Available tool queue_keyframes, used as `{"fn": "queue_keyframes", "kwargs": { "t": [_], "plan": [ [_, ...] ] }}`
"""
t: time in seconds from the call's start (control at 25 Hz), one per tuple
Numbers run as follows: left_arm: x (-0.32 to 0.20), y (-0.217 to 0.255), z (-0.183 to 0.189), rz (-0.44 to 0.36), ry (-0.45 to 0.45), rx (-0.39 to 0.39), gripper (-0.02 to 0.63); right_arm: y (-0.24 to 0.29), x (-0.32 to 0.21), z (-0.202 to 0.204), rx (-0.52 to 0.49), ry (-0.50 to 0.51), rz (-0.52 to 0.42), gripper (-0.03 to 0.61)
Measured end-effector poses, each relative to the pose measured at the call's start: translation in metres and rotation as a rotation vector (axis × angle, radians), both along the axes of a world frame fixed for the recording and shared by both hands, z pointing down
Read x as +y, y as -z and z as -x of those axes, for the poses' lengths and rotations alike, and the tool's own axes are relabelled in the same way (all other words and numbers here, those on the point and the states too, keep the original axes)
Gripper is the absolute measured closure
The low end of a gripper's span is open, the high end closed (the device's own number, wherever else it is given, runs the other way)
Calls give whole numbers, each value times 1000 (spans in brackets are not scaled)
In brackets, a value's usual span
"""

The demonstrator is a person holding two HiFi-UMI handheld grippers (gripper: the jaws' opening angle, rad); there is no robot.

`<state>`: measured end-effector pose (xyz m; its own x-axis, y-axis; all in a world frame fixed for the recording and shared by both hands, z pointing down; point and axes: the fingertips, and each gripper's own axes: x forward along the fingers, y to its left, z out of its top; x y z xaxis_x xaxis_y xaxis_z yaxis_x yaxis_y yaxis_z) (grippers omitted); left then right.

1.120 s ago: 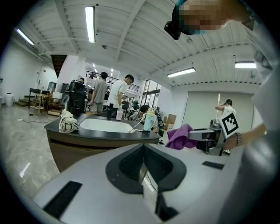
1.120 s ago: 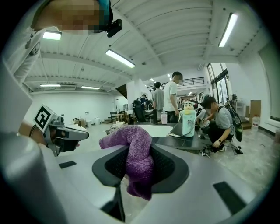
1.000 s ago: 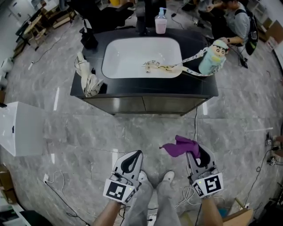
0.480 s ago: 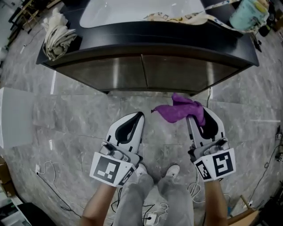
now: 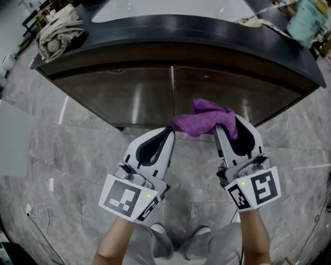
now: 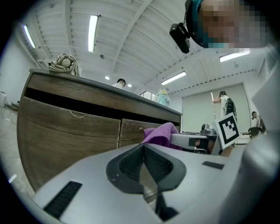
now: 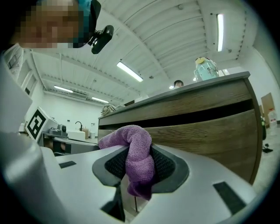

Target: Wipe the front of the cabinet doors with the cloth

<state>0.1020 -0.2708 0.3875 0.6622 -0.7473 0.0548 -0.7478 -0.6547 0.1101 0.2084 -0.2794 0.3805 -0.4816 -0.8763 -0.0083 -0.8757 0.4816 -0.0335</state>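
Observation:
Two brown wood-grain cabinet doors (image 5: 129, 96) sit under a dark countertop, the right door (image 5: 227, 98) meeting the left at a centre seam. My right gripper (image 5: 226, 124) is shut on a purple cloth (image 5: 201, 120) that bunches out ahead of its tips, low in front of the right door. The cloth (image 7: 136, 157) is pinched between the ribbed pads in the right gripper view. My left gripper (image 5: 168, 132) is shut and empty, low in front of the doors near the seam. In the left gripper view its pads (image 6: 144, 162) meet, and the cloth (image 6: 160, 134) shows beyond them.
A white basin (image 5: 170, 8) is set into the countertop (image 5: 170, 30). A bundled beige cloth (image 5: 57, 28) lies at its left end, and a pale green bottle (image 5: 307, 20) with a patterned strap at its right end. Grey marble floor (image 5: 62, 150) surrounds the cabinet.
The view has closed in on the cabinet. Both grippers have moved forward and up towards the doors, the right one carrying the purple cloth with it.

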Motion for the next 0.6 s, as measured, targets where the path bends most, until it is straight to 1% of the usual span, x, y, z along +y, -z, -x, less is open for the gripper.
{"fn": "queue_keyframes", "kwargs": {
  "t": [0.16,0.24,0.36,0.44,0.52,0.6],
  "plan": [
    [-7,-7,-7,-58,12,41,607,-5,-10,16,31,26,-72,443],
    [-6,-12,-7,-84,16,38,607,-5,-10,22,18,44,-92,443],
    [-5,-17,-2,-121,30,56,607,-1,-11,28,-19,69,-108,443],
    [-6,-20,-5,-137,35,50,607,1,-15,25,-27,66,-110,443],
    [-5,-19,-11,-152,27,25,607,3,-22,22,-41,49,-94,443],
    [-3,-14,-16,-161,22,32,607,6,-30,20,-57,24,-71,442]
  ]
}}
